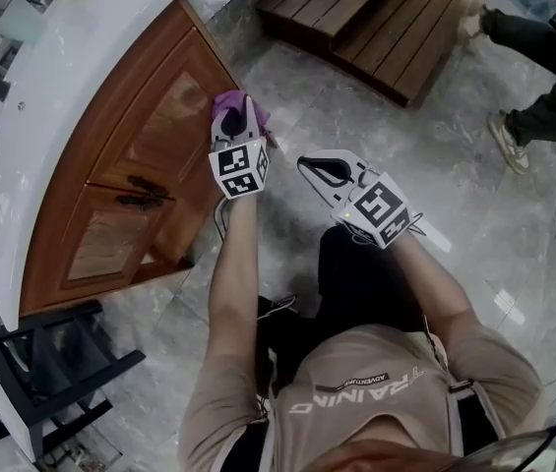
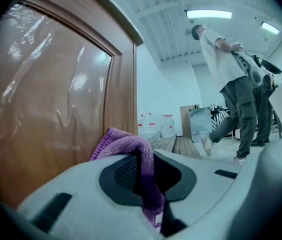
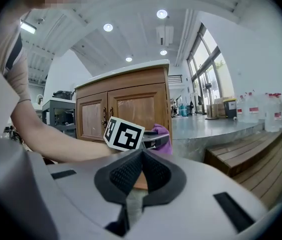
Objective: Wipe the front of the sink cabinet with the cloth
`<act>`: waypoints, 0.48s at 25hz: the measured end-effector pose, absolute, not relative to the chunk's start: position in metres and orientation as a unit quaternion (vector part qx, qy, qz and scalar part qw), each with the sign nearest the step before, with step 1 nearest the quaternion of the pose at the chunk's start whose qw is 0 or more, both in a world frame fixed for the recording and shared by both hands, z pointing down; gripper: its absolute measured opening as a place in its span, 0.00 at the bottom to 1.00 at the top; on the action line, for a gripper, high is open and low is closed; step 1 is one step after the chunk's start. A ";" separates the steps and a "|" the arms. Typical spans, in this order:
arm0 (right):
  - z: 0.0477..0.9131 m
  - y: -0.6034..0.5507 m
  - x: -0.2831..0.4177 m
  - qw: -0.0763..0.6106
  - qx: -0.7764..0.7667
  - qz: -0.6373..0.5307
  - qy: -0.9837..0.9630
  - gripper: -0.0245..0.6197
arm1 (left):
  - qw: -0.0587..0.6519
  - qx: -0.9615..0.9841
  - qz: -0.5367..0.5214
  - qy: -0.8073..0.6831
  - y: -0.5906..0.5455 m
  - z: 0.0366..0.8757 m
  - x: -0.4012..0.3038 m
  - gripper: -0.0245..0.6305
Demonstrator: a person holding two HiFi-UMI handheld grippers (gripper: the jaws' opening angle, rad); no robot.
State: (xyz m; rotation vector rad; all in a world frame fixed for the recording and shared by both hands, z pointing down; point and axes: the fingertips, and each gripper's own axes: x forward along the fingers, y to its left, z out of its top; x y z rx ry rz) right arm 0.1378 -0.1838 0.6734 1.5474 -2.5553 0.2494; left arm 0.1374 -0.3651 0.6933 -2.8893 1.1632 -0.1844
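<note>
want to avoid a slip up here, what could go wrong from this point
The cloth is pinched only by a narrow fold in the jaws of the left gripper, so dragging it over the cabinet door might pull it free. It sits near the door's outer edge and may slide off. The dark handles could snag it.

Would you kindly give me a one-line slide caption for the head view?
Left gripper holds a purple cloth at the wooden cabinet door while the right gripper hangs shut and empty.

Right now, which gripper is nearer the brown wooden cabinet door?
Left. The left gripper, clamping a purple cloth, is at the brown wooden cabinet door; the right gripper hangs apart, over the floor.
</note>
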 end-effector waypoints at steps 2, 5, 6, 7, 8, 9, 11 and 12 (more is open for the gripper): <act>0.672 -0.182 0.137 0.072 0.514 0.082 -0.851 0.05 | -0.006 -0.932 -0.060 0.359 -0.364 0.695 0.146 0.09; 0.672 -0.180 0.139 0.073 0.513 0.081 -0.851 0.05 | -0.029 -0.944 -0.066 0.322 -0.362 0.698 0.164 0.09; 0.671 -0.180 0.140 0.073 0.514 0.080 -0.851 0.05 | -0.038 -0.950 -0.066 0.302 -0.360 0.698 0.172 0.09; 0.670 -0.179 0.141 0.072 0.516 0.080 -0.850 0.05 | -0.050 -0.956 -0.064 0.282 -0.357 0.697 0.179 0.09; 0.670 -0.179 0.142 0.071 0.518 0.081 -0.849 0.05 | -0.059 -0.961 -0.060 0.265 -0.354 0.695 0.184 0.09; 0.670 -0.178 0.143 0.069 0.520 0.082 -0.847 0.06 | -0.064 -0.964 -0.055 0.253 -0.350 0.692 0.187 0.09; 0.672 -0.177 0.147 0.066 0.524 0.085 -0.845 0.05 | -0.060 -0.967 -0.046 0.242 -0.341 0.684 0.188 0.09; 0.673 -0.177 0.149 0.065 0.525 0.086 -0.844 0.05 | -0.054 -0.968 -0.043 0.240 -0.336 0.680 0.187 0.09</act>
